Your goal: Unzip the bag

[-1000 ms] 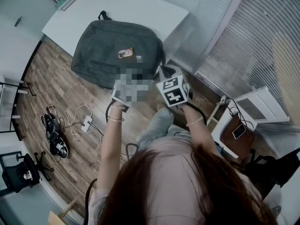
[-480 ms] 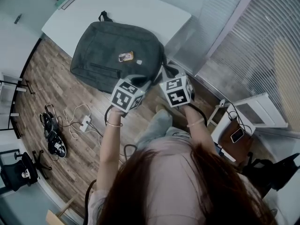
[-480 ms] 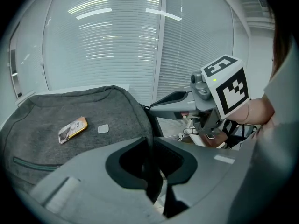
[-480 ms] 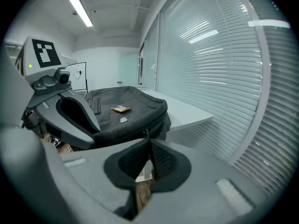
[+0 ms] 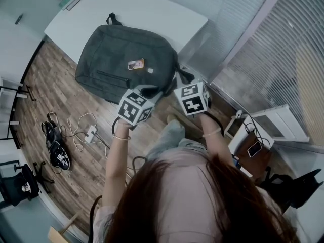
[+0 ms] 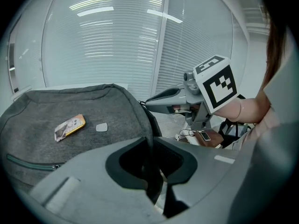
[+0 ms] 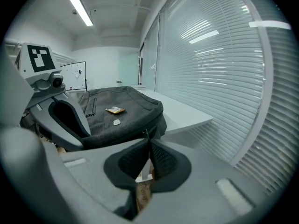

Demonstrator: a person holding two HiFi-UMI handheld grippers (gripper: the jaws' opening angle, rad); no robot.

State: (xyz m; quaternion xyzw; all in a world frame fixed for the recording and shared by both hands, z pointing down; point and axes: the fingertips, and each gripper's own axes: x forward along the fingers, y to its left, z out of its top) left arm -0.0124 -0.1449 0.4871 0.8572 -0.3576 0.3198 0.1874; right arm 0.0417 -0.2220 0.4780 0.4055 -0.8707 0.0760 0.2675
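Place: office
Walls: glass with blinds [image 5: 283,44]
Furniture: white table [image 5: 152,9], black chair [image 5: 20,185]
Ceiling: strip light [image 7: 80,9]
Underfoot: wood floor [image 5: 55,80], cables [image 5: 83,133]

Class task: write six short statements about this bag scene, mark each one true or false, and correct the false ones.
1. The bag lies on a white table. True.
2. The bag is bright red. False: it is dark grey.
3. The left gripper is open and clear of the bag. False: its jaws are closed on the bag's edge.
4. The right gripper pinches the zipper pull. True.
5. A small orange tag sits on the bag's top face. True.
6. The floor is tiled. False: it is wood planks.
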